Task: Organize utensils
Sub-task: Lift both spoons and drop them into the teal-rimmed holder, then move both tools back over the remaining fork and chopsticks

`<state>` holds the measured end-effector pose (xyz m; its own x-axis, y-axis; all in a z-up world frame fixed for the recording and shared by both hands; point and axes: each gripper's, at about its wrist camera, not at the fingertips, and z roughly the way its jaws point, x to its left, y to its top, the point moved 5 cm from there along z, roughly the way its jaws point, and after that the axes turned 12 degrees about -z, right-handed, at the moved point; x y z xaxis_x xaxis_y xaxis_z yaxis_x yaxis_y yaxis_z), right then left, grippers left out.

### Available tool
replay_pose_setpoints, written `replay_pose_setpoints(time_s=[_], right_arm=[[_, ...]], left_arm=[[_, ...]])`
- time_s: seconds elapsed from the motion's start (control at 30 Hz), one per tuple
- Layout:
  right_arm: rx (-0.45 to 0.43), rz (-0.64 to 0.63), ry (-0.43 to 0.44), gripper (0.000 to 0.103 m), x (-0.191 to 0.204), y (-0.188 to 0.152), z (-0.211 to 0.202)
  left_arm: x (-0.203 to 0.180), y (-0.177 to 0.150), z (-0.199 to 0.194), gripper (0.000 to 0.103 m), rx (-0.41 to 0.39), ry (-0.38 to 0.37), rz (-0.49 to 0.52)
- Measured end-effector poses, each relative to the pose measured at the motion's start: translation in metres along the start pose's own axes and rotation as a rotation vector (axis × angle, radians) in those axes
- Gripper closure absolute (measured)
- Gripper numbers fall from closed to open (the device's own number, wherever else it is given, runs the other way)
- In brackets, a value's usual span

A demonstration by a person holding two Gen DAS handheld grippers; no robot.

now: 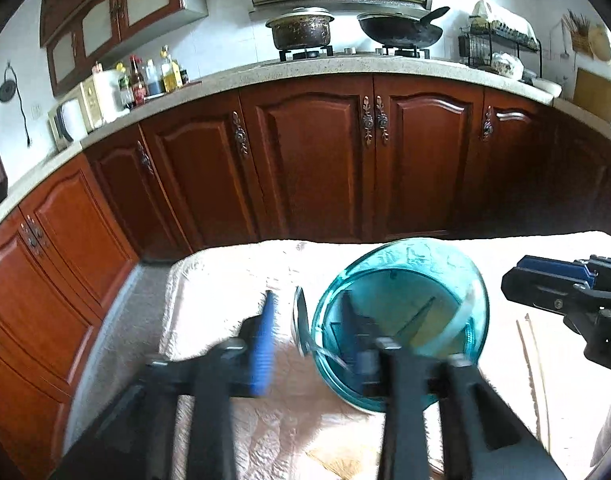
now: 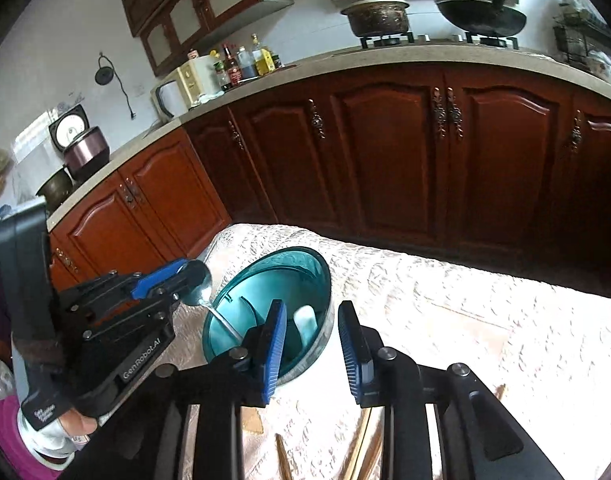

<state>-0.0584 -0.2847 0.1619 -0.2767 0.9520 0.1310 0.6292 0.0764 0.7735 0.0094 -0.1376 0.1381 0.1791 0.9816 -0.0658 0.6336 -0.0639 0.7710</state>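
Observation:
A teal see-through container (image 1: 401,280) (image 2: 265,276) stands on the cloth-covered table (image 1: 217,280) (image 2: 445,304). A white spoon (image 2: 305,320) leans inside it. My left gripper (image 1: 307,296) (image 2: 185,280) hangs at the container's left rim, open. A metal spoon (image 1: 301,320) (image 2: 197,284) stands loose between its pads, bowl up, handle reaching down into the container. My right gripper (image 2: 313,336) (image 1: 513,284) sits just right of the container, open and with nothing between its fingers. Wooden chopsticks (image 1: 529,360) (image 2: 369,444) lie on the cloth below it.
Dark wooden cabinets (image 1: 305,160) run behind the table's far edge, under a counter with a pot (image 1: 299,28) and a wok (image 1: 401,30). A person's hand (image 2: 81,424) holds the left gripper. Bare cloth stretches to the right of the container.

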Motion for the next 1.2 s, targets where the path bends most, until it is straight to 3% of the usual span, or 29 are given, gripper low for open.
replay_pose_setpoints(time_s=[0.2, 0.7, 1.2], right_arm=[[-0.006, 0.012, -0.015, 0.058, 0.001, -0.006, -0.021], [-0.002, 0.033, -0.121, 0.048, -0.005, -0.036, -0.084], [0.034, 0.096, -0.223, 0.038, -0.033, -0.076, -0.123]], left_arm=[[0.002, 0.000, -0.023, 0.050, 0.000, -0.043, -0.027], [-0.032, -0.023, -0.069, 0.043, 0.028, -0.147, -0.062], [-0.069, -0.044, -0.080, 0.035, 0.070, -0.222, -0.052]])
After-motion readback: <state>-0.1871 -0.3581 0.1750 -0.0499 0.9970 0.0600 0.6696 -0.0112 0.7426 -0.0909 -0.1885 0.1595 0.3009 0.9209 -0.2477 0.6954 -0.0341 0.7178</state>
